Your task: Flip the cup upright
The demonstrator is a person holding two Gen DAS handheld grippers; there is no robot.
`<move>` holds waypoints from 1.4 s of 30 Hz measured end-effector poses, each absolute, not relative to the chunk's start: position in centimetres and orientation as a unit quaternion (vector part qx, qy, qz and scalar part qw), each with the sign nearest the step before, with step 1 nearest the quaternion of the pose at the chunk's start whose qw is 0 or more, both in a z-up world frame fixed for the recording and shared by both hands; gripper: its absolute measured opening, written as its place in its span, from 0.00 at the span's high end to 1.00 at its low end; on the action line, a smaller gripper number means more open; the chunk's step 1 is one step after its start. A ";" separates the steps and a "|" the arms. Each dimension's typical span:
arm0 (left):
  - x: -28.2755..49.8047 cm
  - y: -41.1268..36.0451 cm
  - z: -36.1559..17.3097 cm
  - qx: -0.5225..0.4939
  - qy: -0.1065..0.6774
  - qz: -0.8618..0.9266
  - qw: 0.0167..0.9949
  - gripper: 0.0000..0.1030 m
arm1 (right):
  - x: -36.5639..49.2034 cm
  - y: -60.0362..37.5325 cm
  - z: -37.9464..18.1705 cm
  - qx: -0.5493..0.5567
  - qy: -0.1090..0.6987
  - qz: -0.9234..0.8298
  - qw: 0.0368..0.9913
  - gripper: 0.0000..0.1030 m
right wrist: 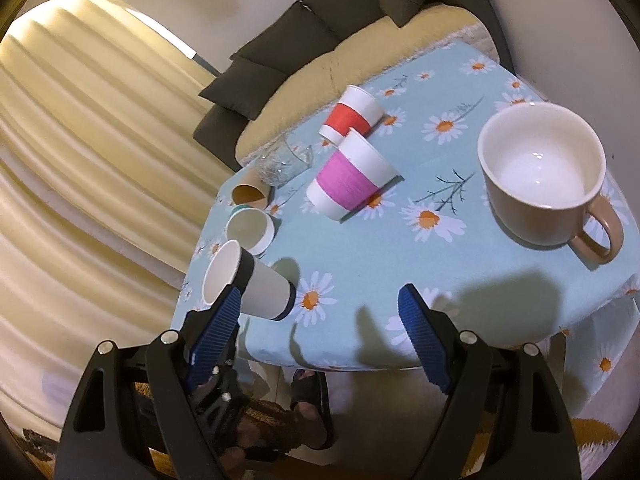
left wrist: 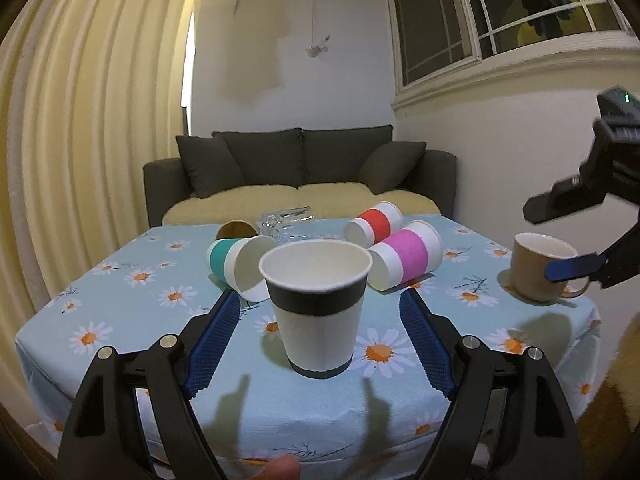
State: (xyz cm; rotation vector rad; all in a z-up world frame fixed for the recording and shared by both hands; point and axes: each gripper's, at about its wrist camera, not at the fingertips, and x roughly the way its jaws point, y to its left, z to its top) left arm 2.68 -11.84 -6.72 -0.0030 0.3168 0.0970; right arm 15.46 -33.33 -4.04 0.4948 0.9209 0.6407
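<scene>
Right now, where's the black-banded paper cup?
Black-banded paper cup stands upright near the table's front edge, between the open left gripper's fingers, just in front of the teal cup.

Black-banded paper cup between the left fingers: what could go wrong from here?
The black-banded cup stands upright, and the open left gripper straddles it; a sideways pull-back could tip it. The teal cup lies close behind on its side and might get nudged. The right gripper hangs open near the mug.

Matt paper cup (left wrist: 316, 304), glossy ceramic mug (right wrist: 544, 176), printed cloth tablecloth (left wrist: 120, 320).
</scene>
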 end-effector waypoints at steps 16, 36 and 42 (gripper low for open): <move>0.0 -1.6 4.1 -0.049 0.179 -0.003 0.983 0.22 | 11.5 -30.3 0.6 0.110 0.305 0.343 0.882 0.12; -1.2 3.2 2.6 -0.007 0.193 -0.004 0.981 0.22 | 9.7 -28.8 0.7 -0.006 0.215 0.308 0.927 0.08; -1.6 3.8 2.2 -0.027 0.194 -0.006 0.981 0.22 | 9.8 -29.0 0.1 0.010 0.222 0.292 0.930 0.08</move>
